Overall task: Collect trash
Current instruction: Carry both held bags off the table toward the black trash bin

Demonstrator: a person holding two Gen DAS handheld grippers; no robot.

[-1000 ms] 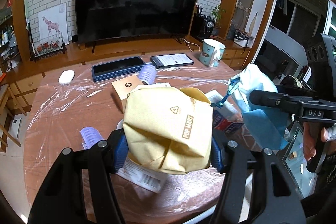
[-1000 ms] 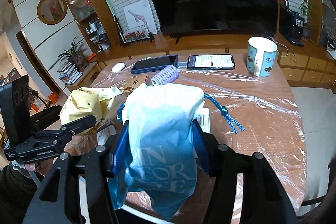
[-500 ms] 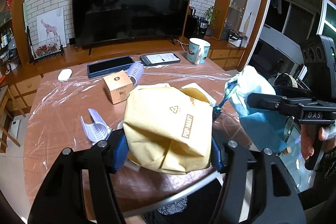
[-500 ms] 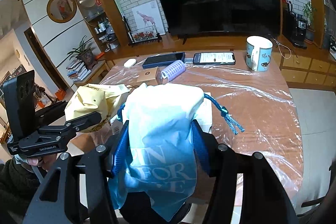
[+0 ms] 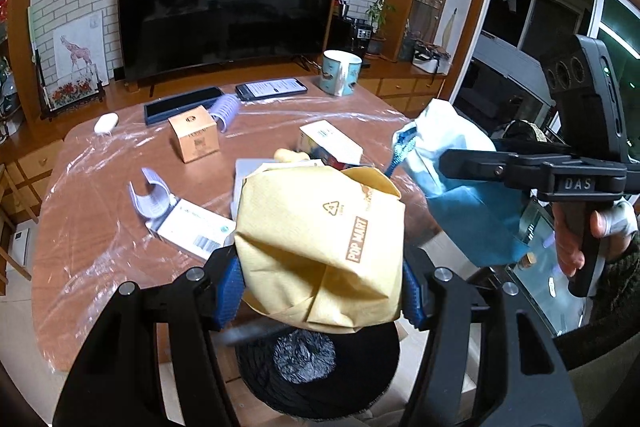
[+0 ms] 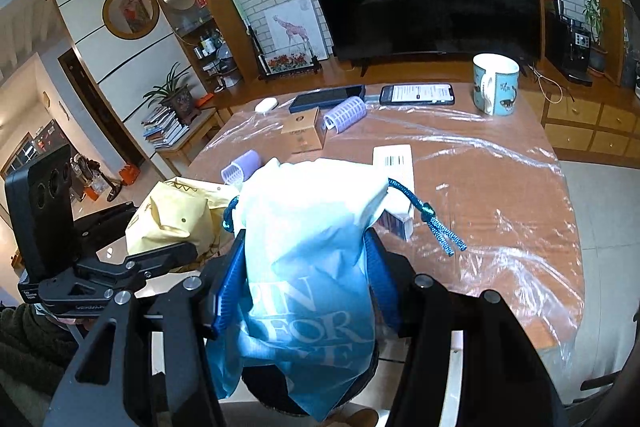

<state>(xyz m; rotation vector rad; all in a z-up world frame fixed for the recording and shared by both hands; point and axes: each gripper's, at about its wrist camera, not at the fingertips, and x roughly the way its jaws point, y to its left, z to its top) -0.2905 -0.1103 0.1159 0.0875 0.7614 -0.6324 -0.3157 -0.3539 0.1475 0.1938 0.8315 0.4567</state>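
Observation:
My left gripper [image 5: 320,291] is shut on a crumpled yellow paper bag [image 5: 320,247] printed POP MART, held past the table's near edge. Right under it sits a round black bin [image 5: 360,379] with something grey and fuzzy inside. My right gripper [image 6: 304,279] is shut on a white-and-blue drawstring bag [image 6: 308,267], whose blue cord [image 6: 432,219] dangles to the right. In the left wrist view the blue bag [image 5: 460,187] hangs to the right of the yellow one, with a hand on the right gripper's handle [image 5: 580,235].
A brown table under plastic film [image 5: 100,167] carries a small tan box [image 5: 194,139], purple hair rollers [image 5: 226,109], a barcoded white box [image 5: 196,229], a carton [image 5: 330,147], a phone [image 5: 272,89], a dark case [image 5: 184,105] and a mug [image 5: 340,73]. A television stands behind.
Both grippers have drawn back from the table toward its near edge, each keeping its bag. The black bin has come into view beneath them.

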